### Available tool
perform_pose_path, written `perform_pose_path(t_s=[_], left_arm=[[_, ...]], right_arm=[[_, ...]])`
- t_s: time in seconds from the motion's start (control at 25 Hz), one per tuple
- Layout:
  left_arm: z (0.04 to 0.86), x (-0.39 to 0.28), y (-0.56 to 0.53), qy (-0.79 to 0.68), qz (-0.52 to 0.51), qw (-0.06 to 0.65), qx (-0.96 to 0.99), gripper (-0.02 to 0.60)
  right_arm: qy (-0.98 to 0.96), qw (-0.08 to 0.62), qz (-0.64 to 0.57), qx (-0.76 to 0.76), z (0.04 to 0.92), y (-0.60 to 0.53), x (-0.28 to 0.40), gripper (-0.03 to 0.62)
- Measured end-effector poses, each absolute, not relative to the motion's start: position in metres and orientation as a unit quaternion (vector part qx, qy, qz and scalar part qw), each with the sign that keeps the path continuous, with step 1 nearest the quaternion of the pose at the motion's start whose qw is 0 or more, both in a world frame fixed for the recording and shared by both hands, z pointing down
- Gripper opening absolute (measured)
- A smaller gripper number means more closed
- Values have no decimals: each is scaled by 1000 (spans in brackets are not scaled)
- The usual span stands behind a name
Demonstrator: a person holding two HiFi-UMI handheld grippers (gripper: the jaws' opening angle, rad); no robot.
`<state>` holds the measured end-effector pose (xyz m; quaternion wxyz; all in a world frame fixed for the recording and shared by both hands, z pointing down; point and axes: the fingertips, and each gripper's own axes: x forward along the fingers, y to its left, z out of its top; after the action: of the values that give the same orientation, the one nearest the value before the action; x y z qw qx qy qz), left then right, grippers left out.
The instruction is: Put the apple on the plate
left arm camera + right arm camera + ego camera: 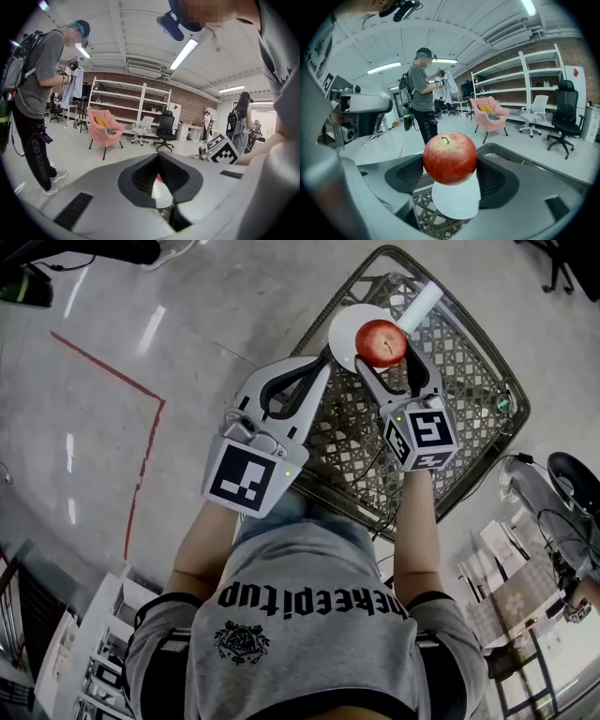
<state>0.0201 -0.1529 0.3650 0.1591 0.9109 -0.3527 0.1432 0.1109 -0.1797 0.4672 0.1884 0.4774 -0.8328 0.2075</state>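
Note:
A red apple (pixel 382 342) (pixel 450 158) sits between the jaws of my right gripper (pixel 384 351) (pixel 450 164), which is shut on it. It hangs just above a small white plate (pixel 344 330) (pixel 457 202) over the wicker table (pixel 459 371). My left gripper (pixel 327 355) (pixel 158 157) has its jaws closed together. Its tips touch the plate's left rim, and I cannot tell whether they pinch it. In the left gripper view the plate (pixel 162 194) shows through the opening between the curved fingers, with a sliver of red above it.
A white cylinder (pixel 422 304) lies on the table beyond the plate. Red tape (pixel 141 390) marks the floor to the left. A person in a grey shirt (pixel 423 86) (pixel 37 89) stands in the room, near a pink chair (pixel 104 129) and shelving.

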Motion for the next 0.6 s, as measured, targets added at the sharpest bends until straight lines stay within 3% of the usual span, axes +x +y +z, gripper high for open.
perform_pose_path(t_s=[0.6], left_arm=[[395,26,-167,-351,155,177,907,29]], right_arm=[[-824,222,235,465,524,-192,114,357]])
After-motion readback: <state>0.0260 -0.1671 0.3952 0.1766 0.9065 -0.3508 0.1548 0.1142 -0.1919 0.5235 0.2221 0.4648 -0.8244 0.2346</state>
